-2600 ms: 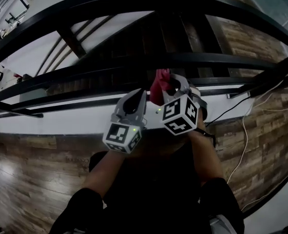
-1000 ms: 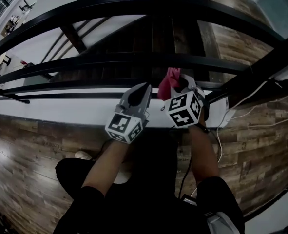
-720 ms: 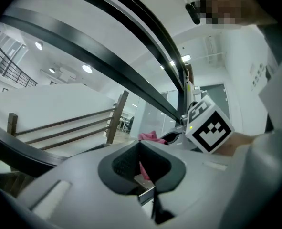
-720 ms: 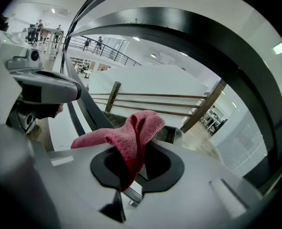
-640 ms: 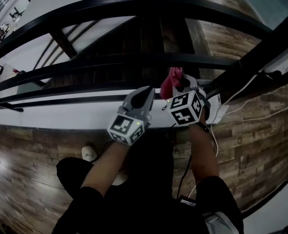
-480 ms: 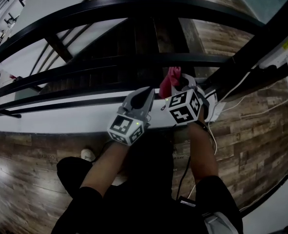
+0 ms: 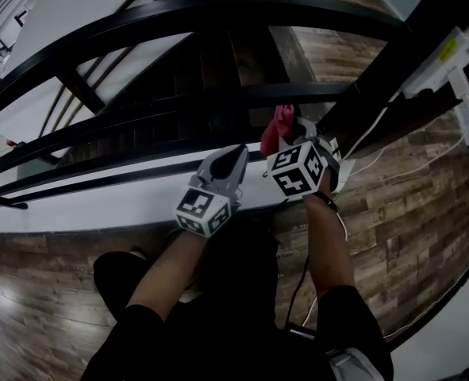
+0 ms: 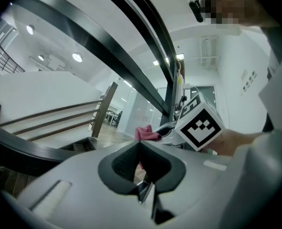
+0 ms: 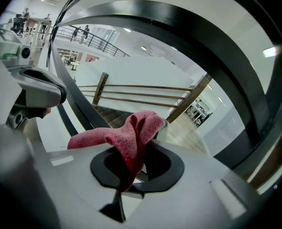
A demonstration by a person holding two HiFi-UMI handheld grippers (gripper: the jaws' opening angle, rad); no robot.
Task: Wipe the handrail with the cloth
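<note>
A pink cloth (image 7: 280, 128) sticks up out of my right gripper (image 7: 291, 137), which is shut on it; the right gripper view shows the cloth (image 9: 131, 140) bunched between the jaws. The black handrail (image 7: 218, 18) arches across above both grippers, and lower black rails (image 7: 178, 109) run below it. My left gripper (image 7: 232, 159) sits just left of the right one, shut with nothing in it. From the left gripper view, the cloth (image 8: 146, 133) and the right gripper's marker cube (image 8: 200, 126) show ahead, with the handrail (image 8: 112, 61) slanting overhead.
A wooden stairway (image 7: 234, 66) drops away beyond the rails. A white ledge (image 7: 83, 205) runs under the rails at left. White cables (image 7: 369, 157) and a power strip (image 7: 436, 62) lie at right on the wood floor (image 7: 393, 236).
The head view has swung, so the rails and floor appear shifted left and the power strip has come into view at right. Both grippers stay close together, the cloth still held.
</note>
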